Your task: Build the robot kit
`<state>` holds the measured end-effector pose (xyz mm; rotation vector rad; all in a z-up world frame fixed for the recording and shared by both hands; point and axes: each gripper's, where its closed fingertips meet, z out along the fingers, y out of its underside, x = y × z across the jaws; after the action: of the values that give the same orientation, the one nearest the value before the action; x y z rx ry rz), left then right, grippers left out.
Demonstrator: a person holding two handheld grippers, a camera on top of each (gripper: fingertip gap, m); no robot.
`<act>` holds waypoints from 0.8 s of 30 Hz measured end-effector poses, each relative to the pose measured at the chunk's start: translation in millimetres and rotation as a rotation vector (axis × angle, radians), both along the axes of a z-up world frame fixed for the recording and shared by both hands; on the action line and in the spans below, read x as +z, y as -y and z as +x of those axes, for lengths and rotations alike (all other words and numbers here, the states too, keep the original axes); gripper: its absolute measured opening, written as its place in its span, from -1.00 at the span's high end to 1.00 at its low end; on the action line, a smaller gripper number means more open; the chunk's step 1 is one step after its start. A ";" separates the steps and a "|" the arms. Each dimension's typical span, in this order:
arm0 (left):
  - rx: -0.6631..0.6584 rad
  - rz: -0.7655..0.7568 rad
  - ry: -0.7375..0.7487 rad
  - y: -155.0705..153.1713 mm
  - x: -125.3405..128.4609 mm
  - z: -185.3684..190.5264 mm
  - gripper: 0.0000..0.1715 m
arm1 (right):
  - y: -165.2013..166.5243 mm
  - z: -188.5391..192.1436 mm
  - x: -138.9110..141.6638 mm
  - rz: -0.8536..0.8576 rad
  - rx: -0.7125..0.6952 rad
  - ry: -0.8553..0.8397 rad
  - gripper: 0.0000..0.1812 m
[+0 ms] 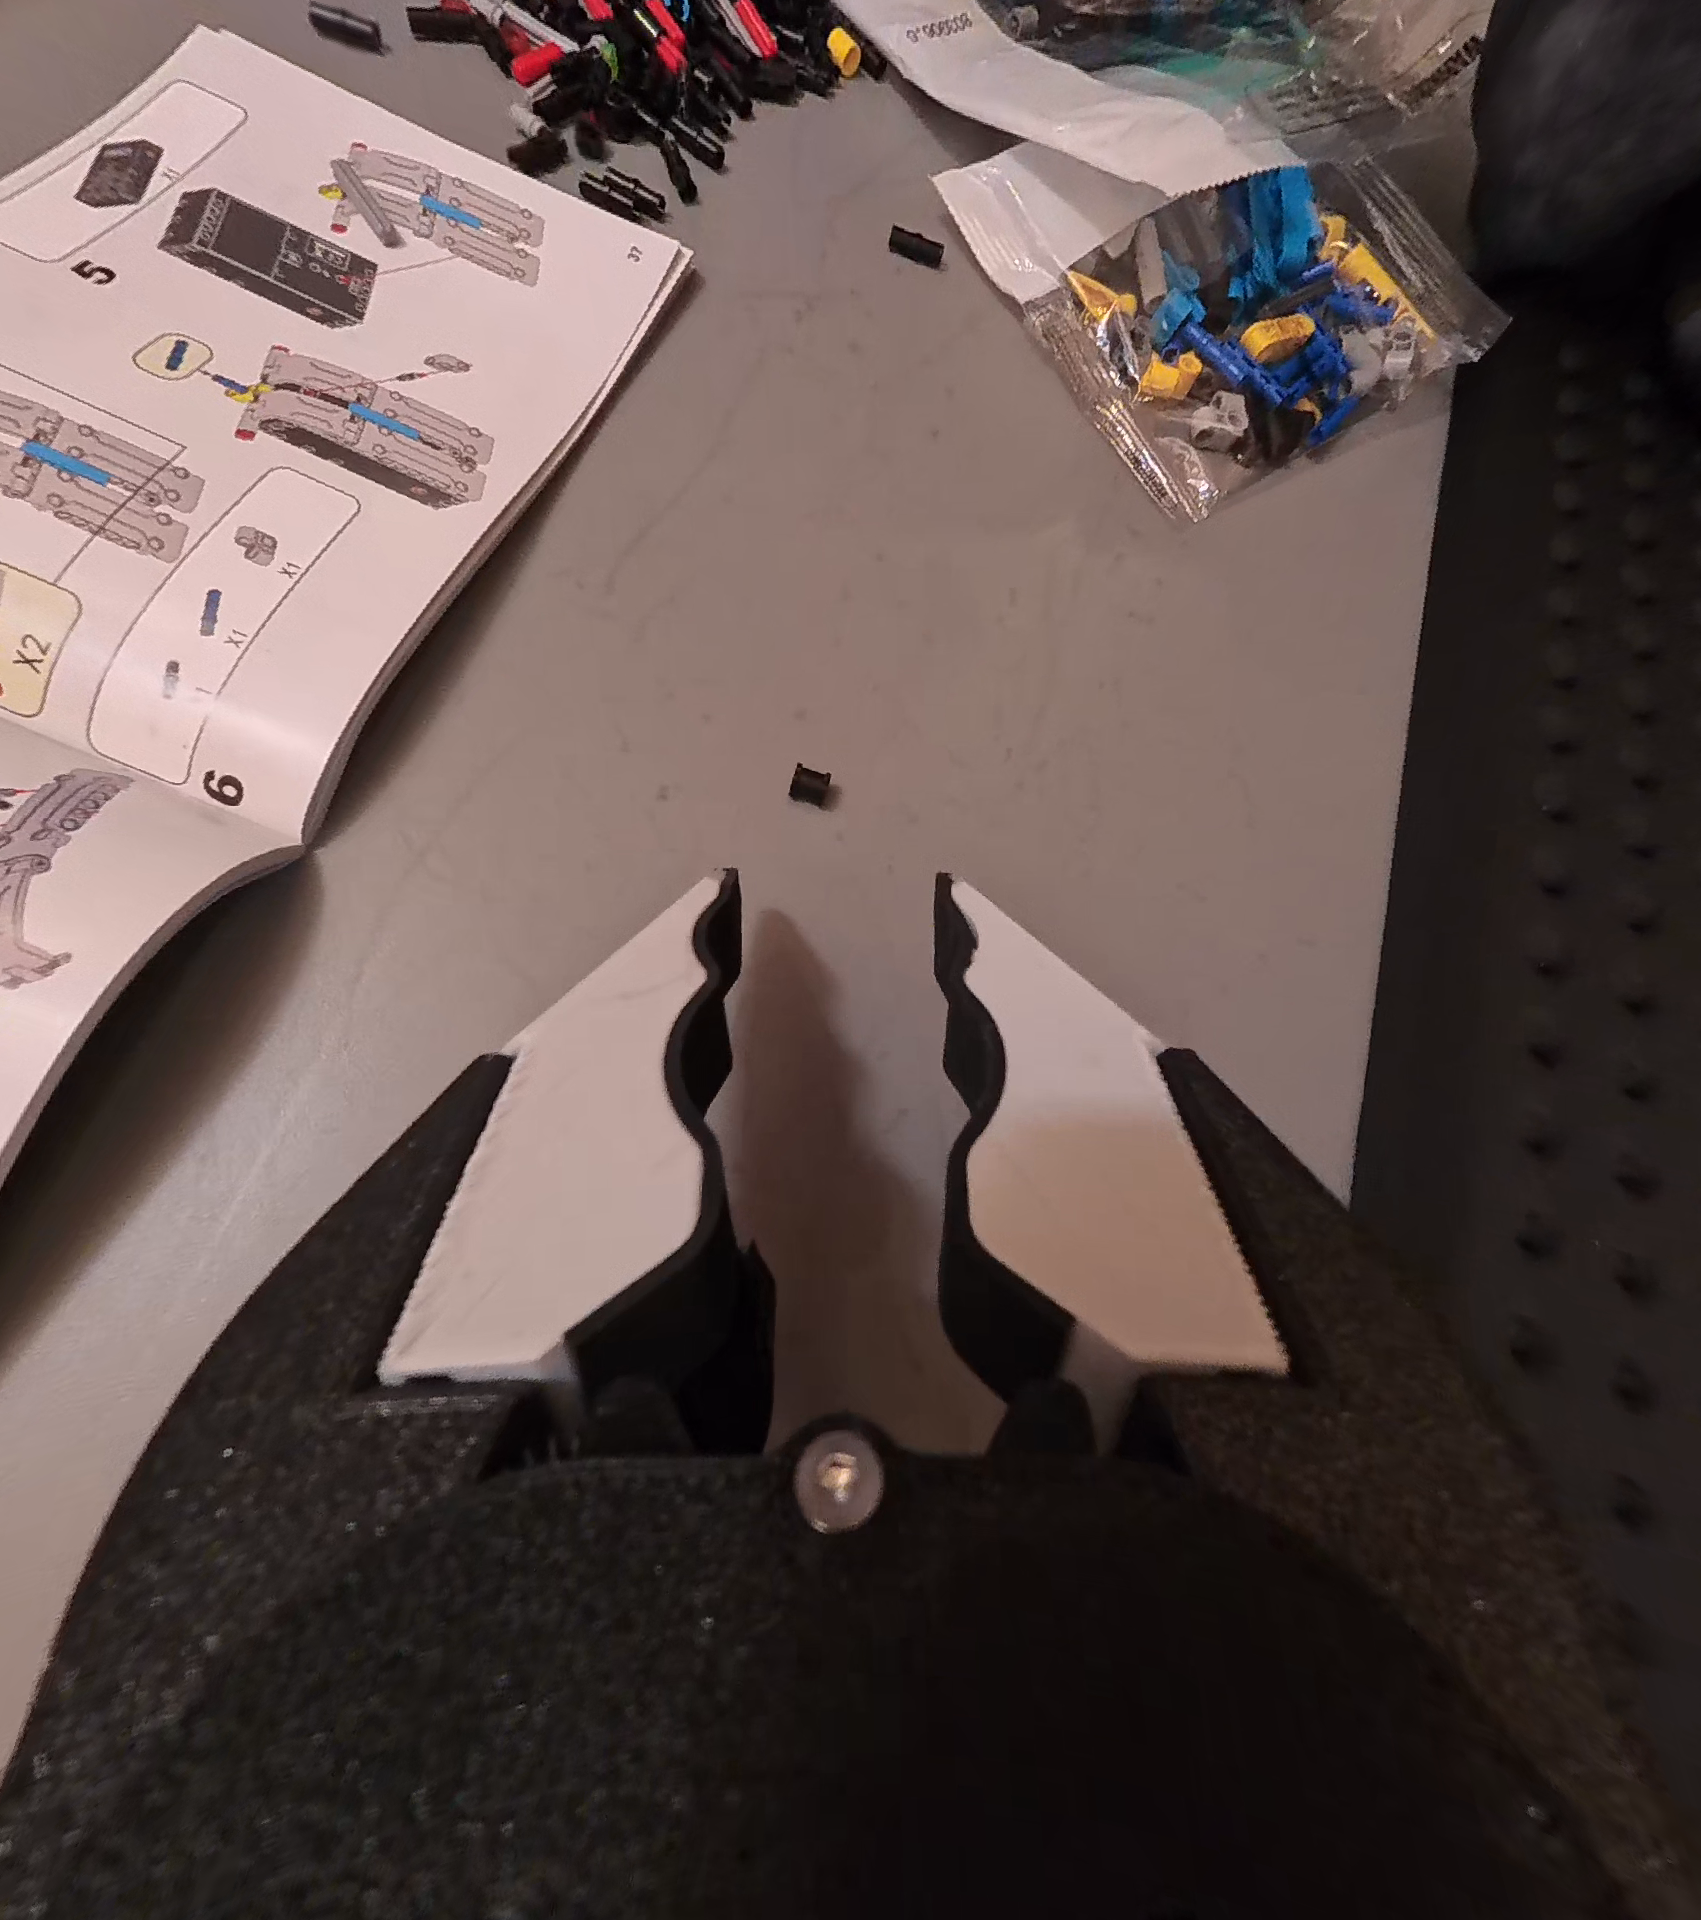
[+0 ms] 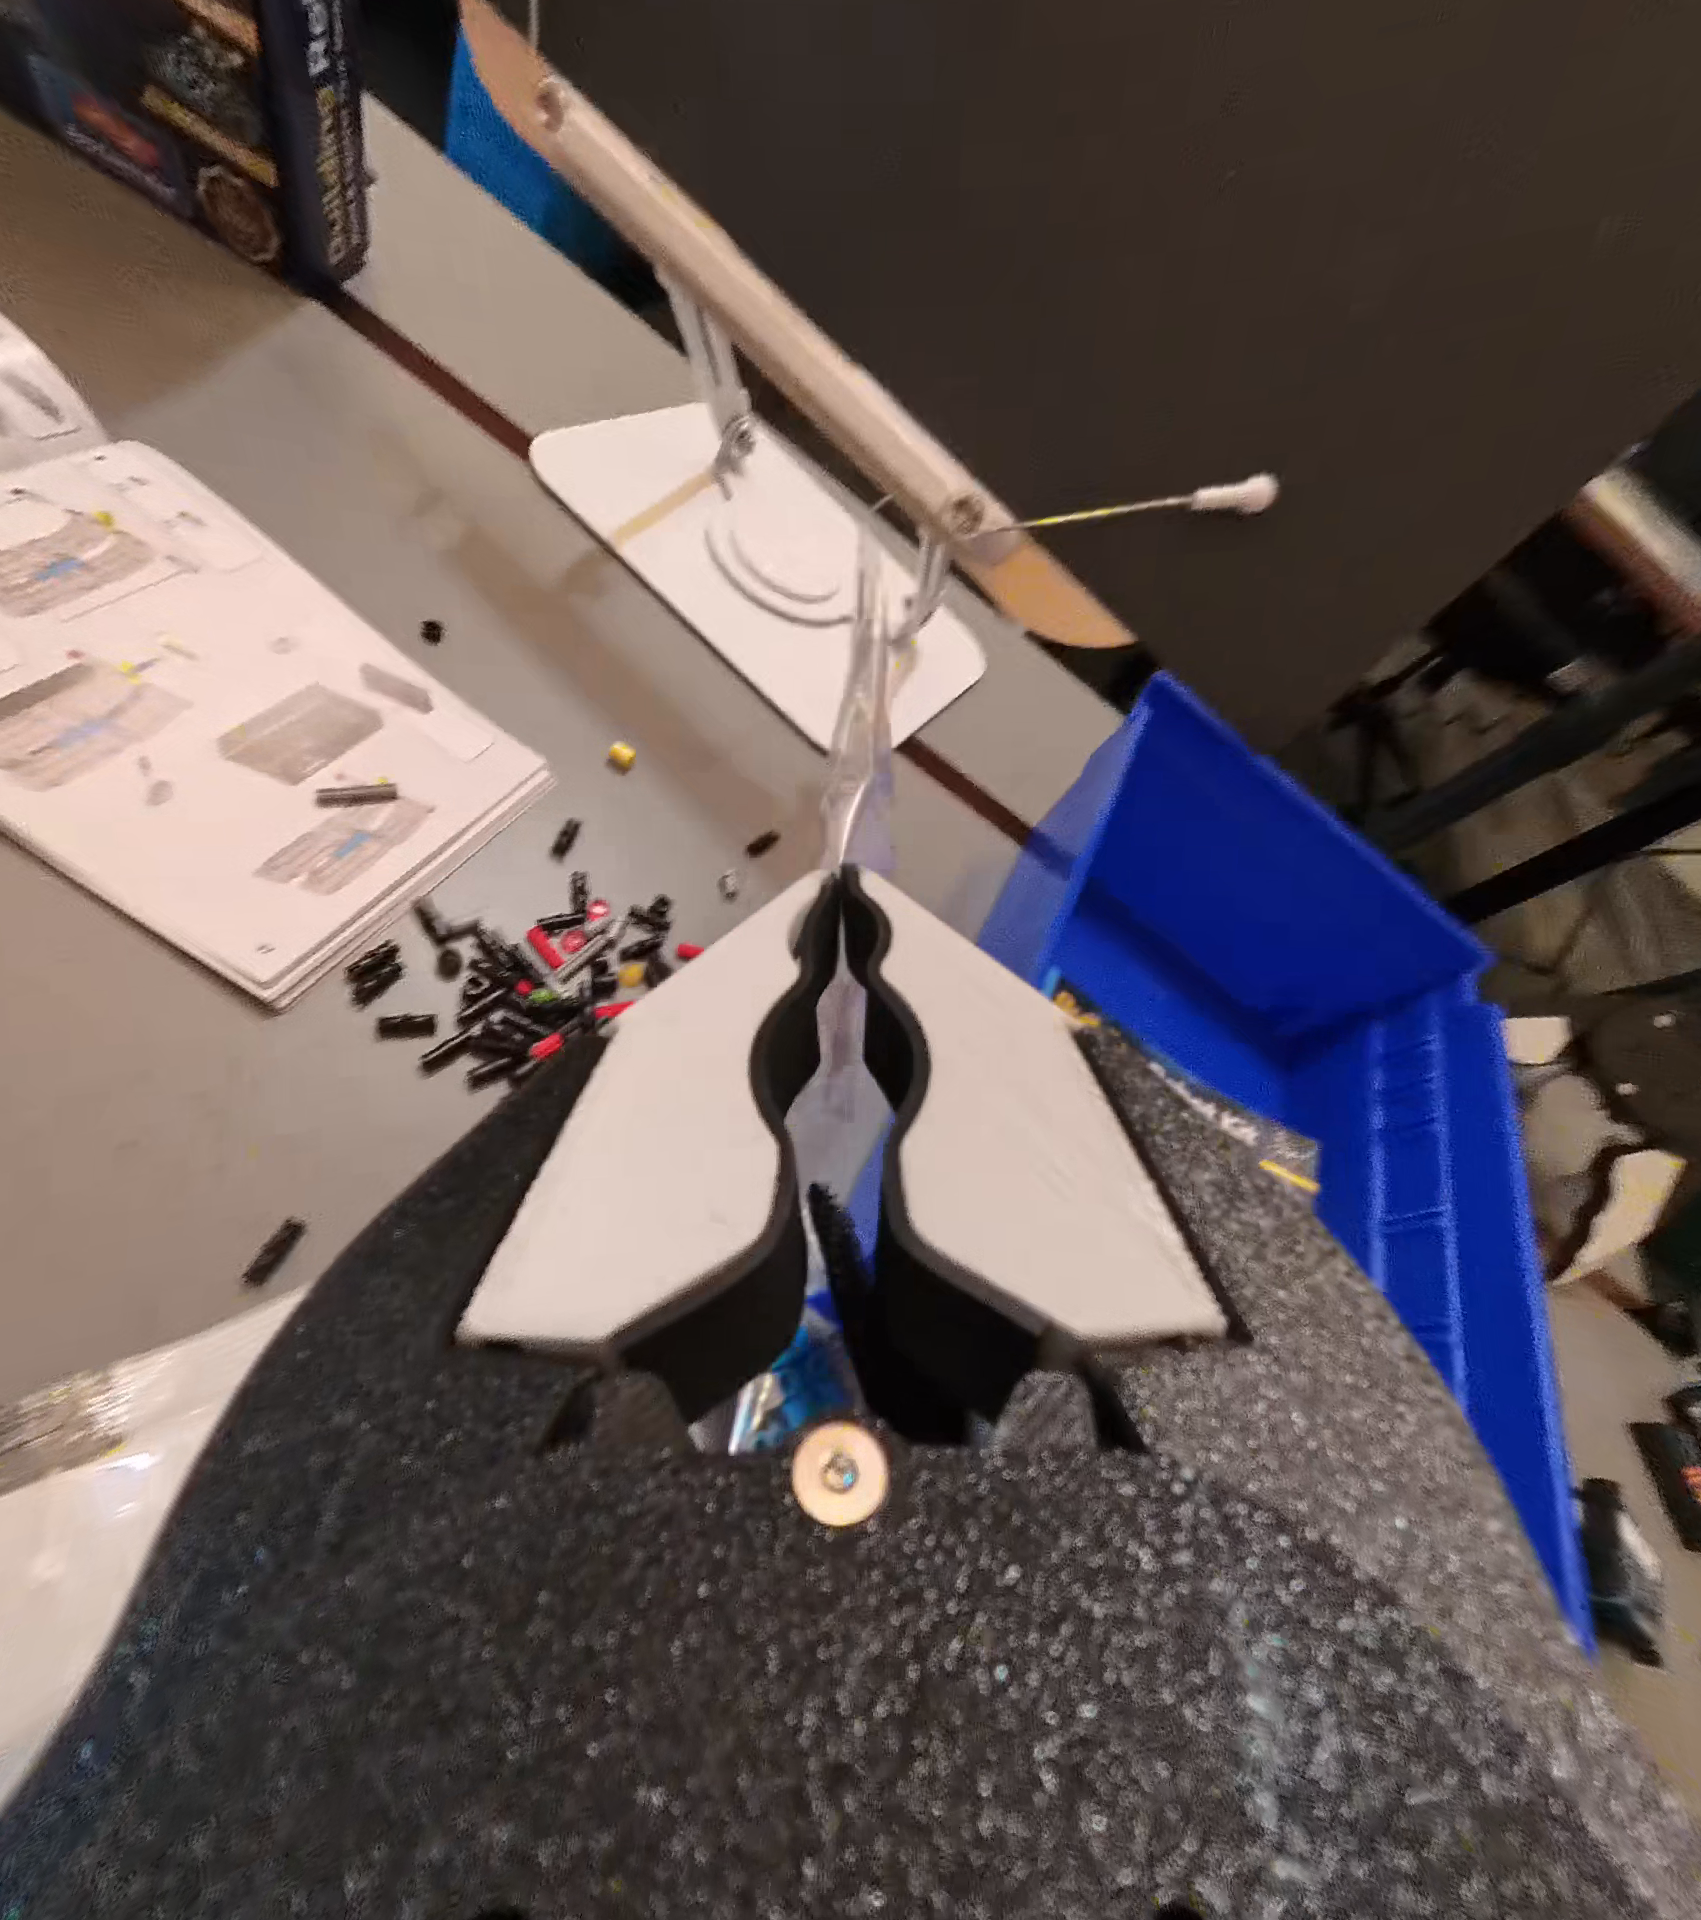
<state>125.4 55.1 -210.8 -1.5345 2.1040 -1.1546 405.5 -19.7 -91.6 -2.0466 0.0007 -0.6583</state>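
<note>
Jaws clamp a blurred clear bag (image 2: pixel 851 821).

Left tongs (image 1: pixel 835 878) gape wide and empty; right tongs (image 2: pixel 843 878) are pinched together at the tips.

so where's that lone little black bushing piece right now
In the left wrist view, the small black bushing lies alone on the grey table, just ahead of the left gripper, right of the open instruction booklet.

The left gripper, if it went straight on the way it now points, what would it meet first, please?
Most likely the small black bushing, lying on the grey table just ahead of the open left gripper, slightly left of centre. Beyond it the table looks bare; depth is hard to judge.
</note>
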 end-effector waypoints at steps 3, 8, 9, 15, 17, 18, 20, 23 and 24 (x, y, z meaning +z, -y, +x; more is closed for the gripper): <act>-0.002 0.019 0.003 0.1 -1.1 0.1 0.58 | 0.0 1.2 1.8 0.019 -0.018 -0.057 1.00; 0.000 0.036 0.011 1.0 -0.7 0.6 0.58 | 1.2 1.0 3.2 0.031 -0.033 -0.255 1.00; -0.003 0.039 0.014 1.3 -0.1 0.6 0.58 | 4.2 7.0 9.0 0.050 -0.051 -0.227 1.00; -0.001 0.042 0.026 0.1 1.0 1.0 0.58 | 8.5 -28.1 58.1 0.085 0.136 0.126 1.00; 0.000 0.036 0.022 -0.1 0.3 1.0 0.58 | 8.9 -51.4 68.3 0.005 0.171 0.373 1.00; 0.000 0.035 0.022 0.0 0.1 1.2 0.58 | 7.8 -60.8 70.0 -0.029 0.176 0.435 1.00; -0.003 0.032 0.022 1.2 0.2 1.7 0.58 | 6.1 -74.7 68.0 -0.104 0.188 0.532 1.00; -0.014 0.037 0.020 4.4 -0.5 1.9 0.58 | 5.2 -86.4 66.0 -0.168 0.189 0.615 1.00; -0.016 0.041 0.018 5.0 -1.0 1.8 0.58 | 5.9 -86.5 67.3 -0.174 0.178 0.632 1.00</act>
<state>127.1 50.1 -211.7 -1.4862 2.1194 -1.1188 319.0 -25.6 -24.3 -1.8878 -0.6154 -1.1933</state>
